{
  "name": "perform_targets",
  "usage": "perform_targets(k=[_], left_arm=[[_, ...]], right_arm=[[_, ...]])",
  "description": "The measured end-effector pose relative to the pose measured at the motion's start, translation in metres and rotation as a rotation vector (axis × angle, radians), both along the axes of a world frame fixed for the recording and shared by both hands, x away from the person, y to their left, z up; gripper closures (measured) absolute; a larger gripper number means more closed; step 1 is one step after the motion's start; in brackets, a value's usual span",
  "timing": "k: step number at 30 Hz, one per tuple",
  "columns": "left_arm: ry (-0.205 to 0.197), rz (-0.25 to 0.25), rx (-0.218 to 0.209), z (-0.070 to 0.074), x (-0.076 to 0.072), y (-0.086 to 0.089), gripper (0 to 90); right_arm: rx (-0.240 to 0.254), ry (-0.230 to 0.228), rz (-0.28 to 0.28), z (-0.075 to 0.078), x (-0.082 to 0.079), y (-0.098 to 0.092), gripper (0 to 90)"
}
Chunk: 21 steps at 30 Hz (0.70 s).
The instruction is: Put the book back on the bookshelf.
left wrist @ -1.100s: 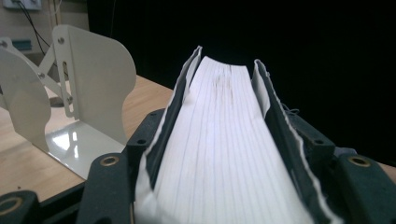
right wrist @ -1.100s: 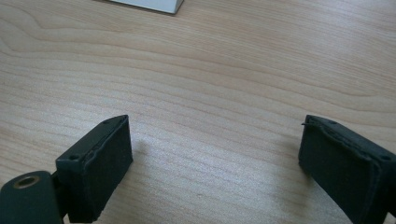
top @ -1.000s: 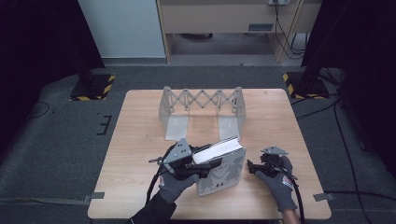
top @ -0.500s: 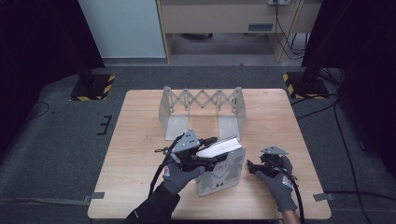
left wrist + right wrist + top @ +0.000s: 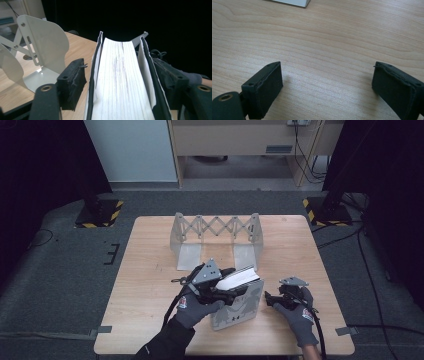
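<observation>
A: Our left gripper [image 5: 227,287] has the book [image 5: 120,80] between its fingers, which have just been opening; left pad clear.

B: Right gripper [image 5: 327,87] spread, empty over the table [image 5: 150,285]. Bookstand [image 5: 216,240] unfilled.

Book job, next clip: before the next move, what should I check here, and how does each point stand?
1. Book between the left tool's jaws: ok.
2. Firm grip on it: not ok. The jaws have just been opening, and one pad stands off the cover.
3. Right tool free: ok. It is open over the bare table, with nothing between its jaws.
4. Rack ready: ok. It stands upright behind the book, with nothing between its end plates.
5. Book steady without the grip: cannot tell.
</observation>
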<state>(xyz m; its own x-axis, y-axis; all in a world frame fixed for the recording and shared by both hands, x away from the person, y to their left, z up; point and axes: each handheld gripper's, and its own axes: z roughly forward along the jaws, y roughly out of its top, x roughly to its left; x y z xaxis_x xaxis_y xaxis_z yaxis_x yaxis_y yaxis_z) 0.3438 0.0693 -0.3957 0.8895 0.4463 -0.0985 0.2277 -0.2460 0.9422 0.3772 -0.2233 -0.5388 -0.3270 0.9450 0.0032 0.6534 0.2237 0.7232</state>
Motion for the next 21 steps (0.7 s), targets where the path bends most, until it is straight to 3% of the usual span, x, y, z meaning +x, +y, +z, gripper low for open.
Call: perform_targets(k=[5,12,21], left_arm=[[0.023,-0.037,0.006,0.0012,-0.001,-0.0007,47.5],[0.024,-0.012,0.003,0.0014,-0.0027,-0.0022,50.8],[0.055,0.078,0.006,0.0057,-0.0039,0.0012,52.2]], right_arm=[[0.0,0.0,0.003,0.0,0.0,-0.0001,9.9],[-0.002,0.001,0.004,0.0,0.0,-0.0003,9.9],[0.005,0.002,0.002,0.0002,0.0002,-0.0004,9.9]])
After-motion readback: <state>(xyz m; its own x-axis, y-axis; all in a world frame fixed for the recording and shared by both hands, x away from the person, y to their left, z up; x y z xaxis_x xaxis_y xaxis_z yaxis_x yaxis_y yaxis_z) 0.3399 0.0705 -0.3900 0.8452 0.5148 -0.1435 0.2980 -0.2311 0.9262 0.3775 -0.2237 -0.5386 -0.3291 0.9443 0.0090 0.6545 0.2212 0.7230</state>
